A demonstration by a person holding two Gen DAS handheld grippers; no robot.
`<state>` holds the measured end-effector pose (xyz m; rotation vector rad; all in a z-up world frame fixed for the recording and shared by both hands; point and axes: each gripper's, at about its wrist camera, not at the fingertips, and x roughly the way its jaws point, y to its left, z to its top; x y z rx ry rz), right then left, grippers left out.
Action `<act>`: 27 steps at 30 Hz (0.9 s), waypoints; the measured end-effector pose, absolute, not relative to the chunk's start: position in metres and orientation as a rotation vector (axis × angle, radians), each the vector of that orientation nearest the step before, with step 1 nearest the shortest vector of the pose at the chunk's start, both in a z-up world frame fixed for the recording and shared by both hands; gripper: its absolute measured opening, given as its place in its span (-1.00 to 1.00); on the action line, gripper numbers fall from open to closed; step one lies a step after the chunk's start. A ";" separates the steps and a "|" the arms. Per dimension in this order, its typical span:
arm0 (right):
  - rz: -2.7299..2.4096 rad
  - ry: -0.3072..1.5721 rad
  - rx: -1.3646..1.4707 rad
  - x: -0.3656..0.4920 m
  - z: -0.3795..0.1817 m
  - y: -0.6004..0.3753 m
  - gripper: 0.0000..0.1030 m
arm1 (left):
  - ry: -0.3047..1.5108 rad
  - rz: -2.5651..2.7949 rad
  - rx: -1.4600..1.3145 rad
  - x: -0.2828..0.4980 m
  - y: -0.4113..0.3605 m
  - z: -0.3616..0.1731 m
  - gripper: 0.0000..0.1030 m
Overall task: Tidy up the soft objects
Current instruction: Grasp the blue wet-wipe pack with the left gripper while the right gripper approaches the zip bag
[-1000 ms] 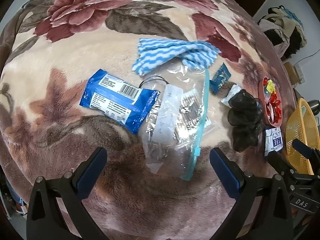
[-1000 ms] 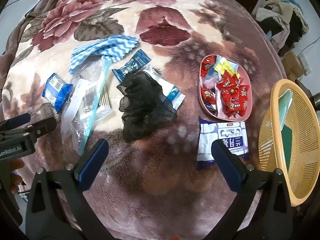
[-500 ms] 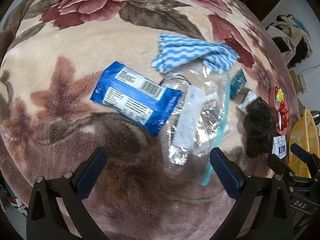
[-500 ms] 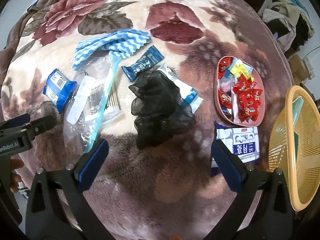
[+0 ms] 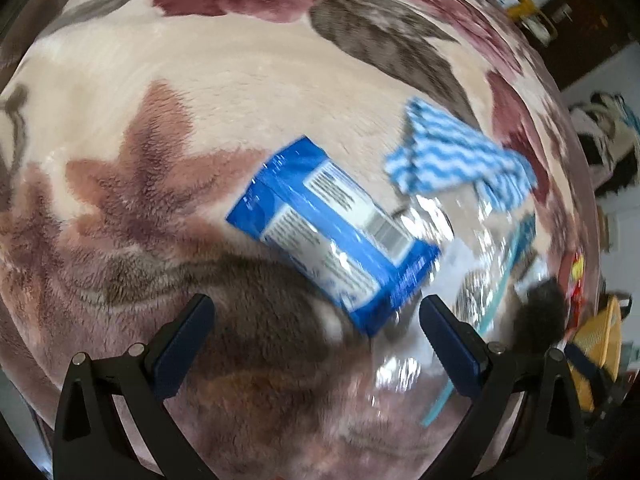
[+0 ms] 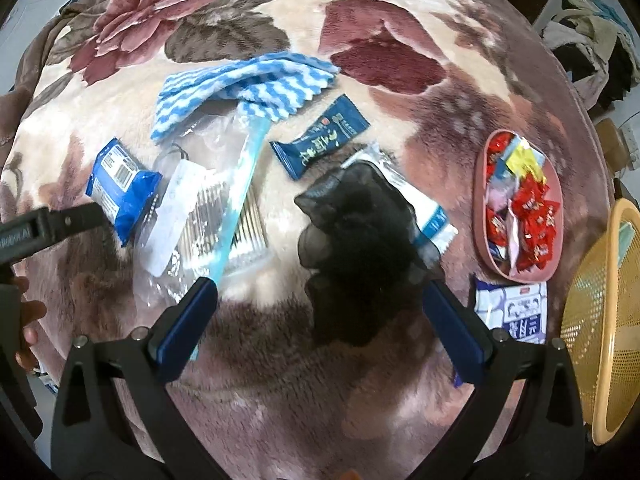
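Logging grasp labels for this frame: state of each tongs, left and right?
Left tongs: open, empty, near the blue plastic wipes packet.
Right tongs: open, empty, flanking the black gauzy scrunchie.

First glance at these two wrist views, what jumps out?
The black gauzy fabric bundle, lying mid-blanket between the open fingers of the right claw, stands out most against the floral blanket. In the left view, the blue plastic packet lies just ahead of the open left claw. At far right, a pink tray of red-wrapped candies sits beside a yellow mesh basket.
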<state>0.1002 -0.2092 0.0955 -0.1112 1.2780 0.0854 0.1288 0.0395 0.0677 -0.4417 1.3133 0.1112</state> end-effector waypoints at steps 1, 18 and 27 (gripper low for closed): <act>0.087 1.278 -0.110 0.103 0.094 -0.208 1.00 | 1.312 0.119 -0.458 0.133 0.041 0.066 0.99; 0.101 1.252 -0.066 0.131 0.093 -0.214 1.00 | 1.334 0.219 -0.466 0.182 0.033 0.031 0.78; 0.171 1.198 -0.090 0.130 0.097 -0.180 1.00 | 1.330 0.127 -0.299 0.146 0.043 0.048 0.39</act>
